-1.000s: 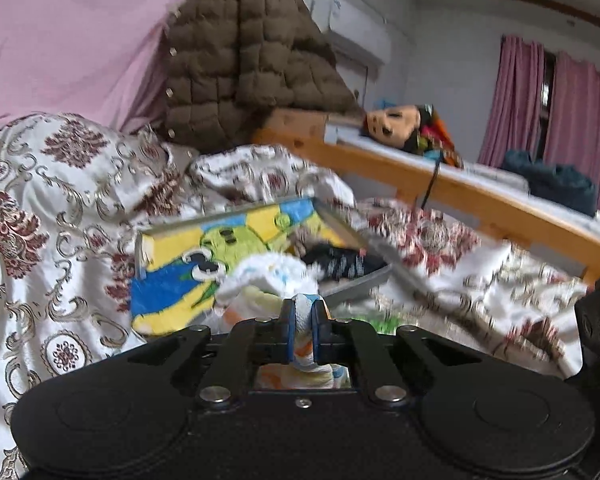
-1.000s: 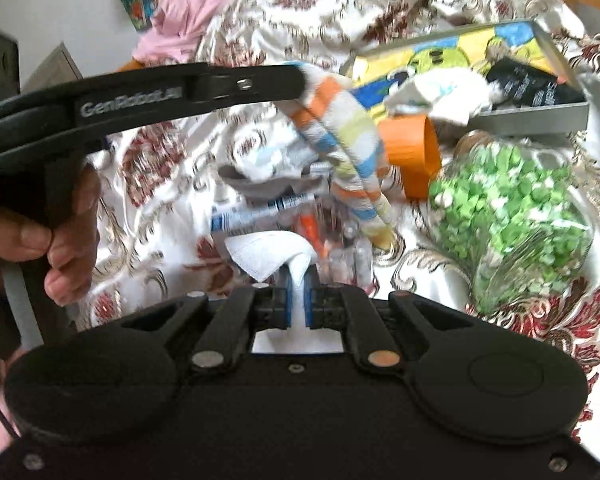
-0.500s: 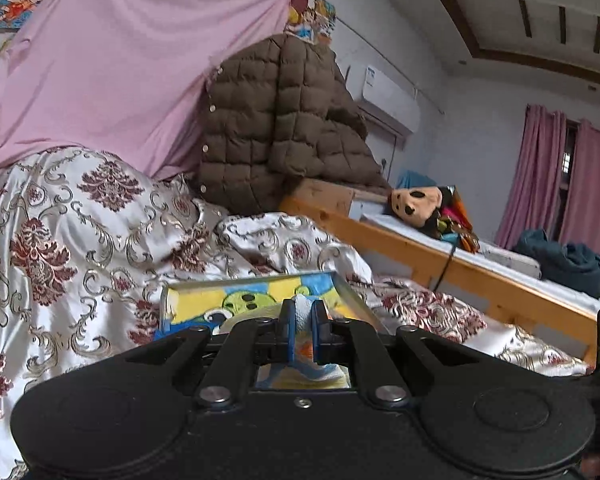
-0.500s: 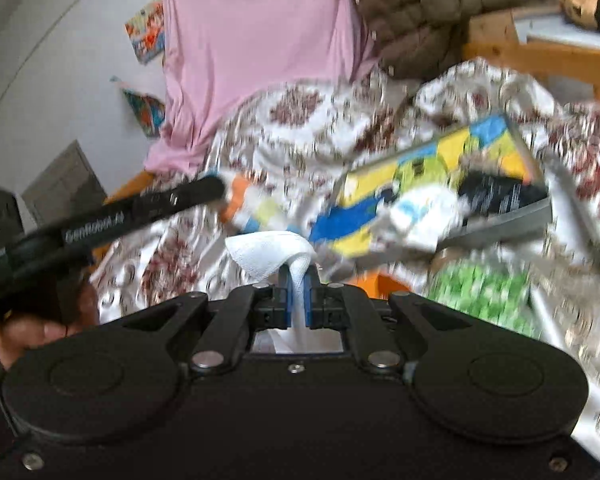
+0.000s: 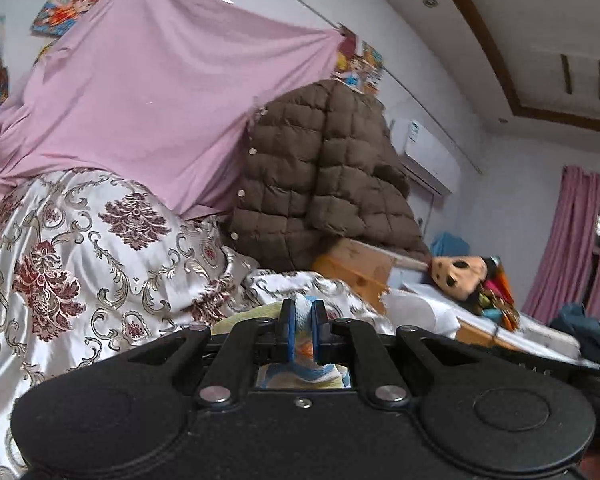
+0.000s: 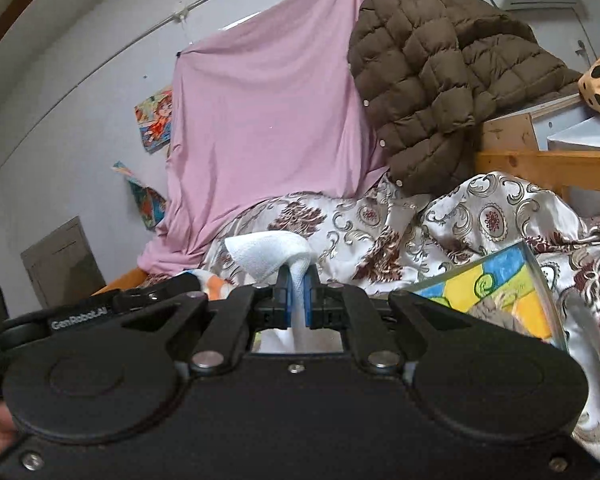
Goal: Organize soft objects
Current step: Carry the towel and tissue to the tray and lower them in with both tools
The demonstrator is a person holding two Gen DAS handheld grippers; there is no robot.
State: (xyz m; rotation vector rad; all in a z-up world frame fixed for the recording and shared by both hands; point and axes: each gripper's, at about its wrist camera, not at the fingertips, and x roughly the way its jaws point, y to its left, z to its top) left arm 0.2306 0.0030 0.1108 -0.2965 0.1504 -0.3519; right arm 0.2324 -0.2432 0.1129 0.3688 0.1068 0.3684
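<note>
Left gripper [image 5: 303, 334] clamped on a striped sock [image 5: 305, 350] pinched between its pads. Right gripper [image 6: 296, 300] clamped on a white cloth [image 6: 270, 254] that puffs out just above its tips. Ahead right of it, a colourful box [image 6: 496, 296] on the patterned bedspread [image 6: 400, 232]; beyond, a brown jacket [image 6: 432, 60] and pink sheet [image 6: 268, 120].

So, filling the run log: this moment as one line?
left gripper: shut on striped sock | right gripper: shut on white cloth | both lifted above bedspread
</note>
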